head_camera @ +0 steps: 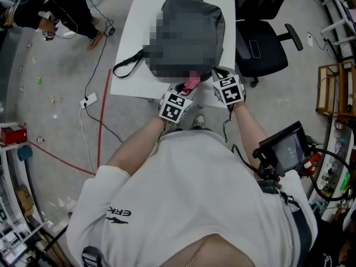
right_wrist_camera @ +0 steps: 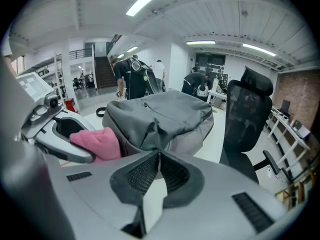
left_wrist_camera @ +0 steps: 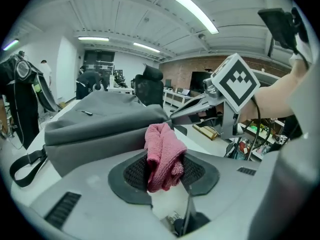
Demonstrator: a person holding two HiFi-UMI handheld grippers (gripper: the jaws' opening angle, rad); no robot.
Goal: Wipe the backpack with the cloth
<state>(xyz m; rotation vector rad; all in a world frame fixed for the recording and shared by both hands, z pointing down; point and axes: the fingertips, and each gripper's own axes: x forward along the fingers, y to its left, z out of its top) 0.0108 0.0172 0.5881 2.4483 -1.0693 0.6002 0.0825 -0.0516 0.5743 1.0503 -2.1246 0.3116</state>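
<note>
Grey backpack (head_camera: 192,15) lies flat on the white bench (head_camera: 130,49), near edge just ahead of both tongs. Right tongs (right_wrist_camera: 159,155) are pressed together on a raised fold of that edge; left tongs (left_wrist_camera: 165,158) pinch the bunched pink cloth (left_wrist_camera: 161,143), right at the fabric, contact not clear. Judgement: use the right grip as anchor, lay the cloth on the panel and stroke away from the pinch, so the soft fabric pulls taut rather than rucks.
</note>
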